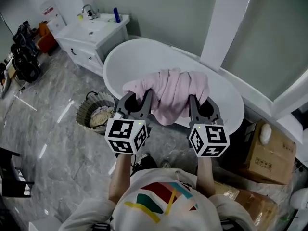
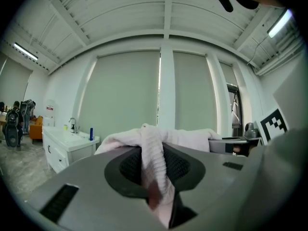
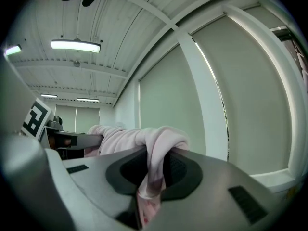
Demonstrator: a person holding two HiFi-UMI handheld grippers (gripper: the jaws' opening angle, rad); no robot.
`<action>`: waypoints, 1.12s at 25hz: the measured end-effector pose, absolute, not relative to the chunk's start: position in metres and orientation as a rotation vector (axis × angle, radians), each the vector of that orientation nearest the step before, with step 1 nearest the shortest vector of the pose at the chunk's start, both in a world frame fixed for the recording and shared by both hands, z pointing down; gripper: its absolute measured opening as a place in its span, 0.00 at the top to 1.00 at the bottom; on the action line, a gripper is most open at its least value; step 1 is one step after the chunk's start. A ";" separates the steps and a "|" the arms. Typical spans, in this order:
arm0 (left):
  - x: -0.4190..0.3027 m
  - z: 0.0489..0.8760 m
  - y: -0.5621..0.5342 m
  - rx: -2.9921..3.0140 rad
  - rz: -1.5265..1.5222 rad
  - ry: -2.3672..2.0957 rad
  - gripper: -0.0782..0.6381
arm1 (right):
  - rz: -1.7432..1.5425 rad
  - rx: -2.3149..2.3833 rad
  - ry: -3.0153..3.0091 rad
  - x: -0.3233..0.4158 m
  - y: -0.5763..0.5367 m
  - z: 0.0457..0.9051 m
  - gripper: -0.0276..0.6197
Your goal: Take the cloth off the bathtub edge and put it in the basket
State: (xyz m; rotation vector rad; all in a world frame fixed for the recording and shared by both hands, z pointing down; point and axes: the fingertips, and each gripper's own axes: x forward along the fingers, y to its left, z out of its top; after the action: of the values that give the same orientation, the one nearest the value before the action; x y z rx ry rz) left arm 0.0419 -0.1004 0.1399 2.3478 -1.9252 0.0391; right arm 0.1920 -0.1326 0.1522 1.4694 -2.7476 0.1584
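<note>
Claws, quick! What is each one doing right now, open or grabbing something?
Left claw: shut on the pink cloth.
Right claw: shut on the same pink cloth.

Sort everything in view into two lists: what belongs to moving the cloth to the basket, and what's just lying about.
Belongs to the job:
pink cloth, gripped by the left tongs and right tongs
bathtub
basket on the floor

Just lying about:
sink cabinet
blue bottle on it
cardboard boxes

Near rim of bathtub (image 1: 144, 57) behind cloth (image 1: 173, 93)
</note>
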 end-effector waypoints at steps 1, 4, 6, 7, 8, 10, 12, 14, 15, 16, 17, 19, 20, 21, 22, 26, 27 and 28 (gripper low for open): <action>0.044 0.140 -0.099 2.344 0.043 -1.933 0.76 | 0.159 1.459 -2.757 0.194 -0.132 0.152 0.86; 0.049 0.141 -0.097 2.341 0.065 -1.950 0.76 | 0.149 1.411 -2.787 0.198 -0.131 0.153 0.86; 0.053 0.144 -0.098 2.361 0.079 -1.944 0.76 | 0.138 1.392 -2.800 0.203 -0.132 0.154 0.86; 0.055 0.146 -0.098 2.367 0.082 -1.939 0.76 | 0.130 1.388 -2.804 0.205 -0.133 0.155 0.86; 0.055 0.147 -0.100 2.369 0.082 -1.937 0.76 | 0.120 1.386 -2.807 0.206 -0.134 0.155 0.86; 0.054 0.147 -0.104 2.372 0.079 -1.936 0.76 | 0.102 1.391 -2.809 0.204 -0.138 0.154 0.86; 0.052 0.147 -0.106 2.383 0.075 -1.933 0.76 | 0.092 1.387 -2.812 0.202 -0.142 0.154 0.86; 0.048 0.147 -0.106 2.390 0.062 -1.934 0.76 | 0.082 1.367 -2.814 0.198 -0.140 0.154 0.86; 0.044 0.148 -0.105 2.391 0.056 -1.938 0.76 | 0.073 1.358 -2.816 0.194 -0.139 0.155 0.86; 0.039 0.149 -0.106 2.391 0.052 -1.943 0.76 | 0.066 1.350 -2.819 0.189 -0.138 0.155 0.86; 0.034 0.150 -0.108 2.388 0.051 -1.948 0.76 | 0.061 1.342 -2.821 0.184 -0.140 0.156 0.86; 0.027 0.155 -0.116 2.377 0.051 -1.948 0.76 | 0.063 1.322 -2.822 0.177 -0.147 0.160 0.86; 0.024 0.158 -0.120 2.371 0.049 -1.943 0.76 | 0.067 1.313 -2.820 0.174 -0.151 0.161 0.86; 0.020 0.160 -0.124 2.365 0.046 -1.938 0.76 | 0.068 1.306 -2.819 0.170 -0.153 0.163 0.86; 0.015 0.162 -0.126 2.360 0.043 -1.934 0.76 | 0.067 1.301 -2.818 0.165 -0.155 0.163 0.86; -0.011 0.163 -0.130 2.346 0.025 -1.949 0.76 | 0.048 1.276 -2.827 0.139 -0.162 0.164 0.86; -0.019 0.163 -0.133 2.343 0.024 -1.954 0.76 | 0.048 1.269 -2.829 0.131 -0.166 0.164 0.86; -0.027 0.164 -0.137 2.340 0.022 -1.955 0.76 | 0.051 1.263 -2.829 0.123 -0.170 0.165 0.86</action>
State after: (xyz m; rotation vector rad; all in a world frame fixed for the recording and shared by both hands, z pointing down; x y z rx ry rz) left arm -0.0266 -0.1372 0.1642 2.3403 -1.9552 0.0221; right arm 0.1233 -0.1702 0.1647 1.2634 -2.8287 0.0510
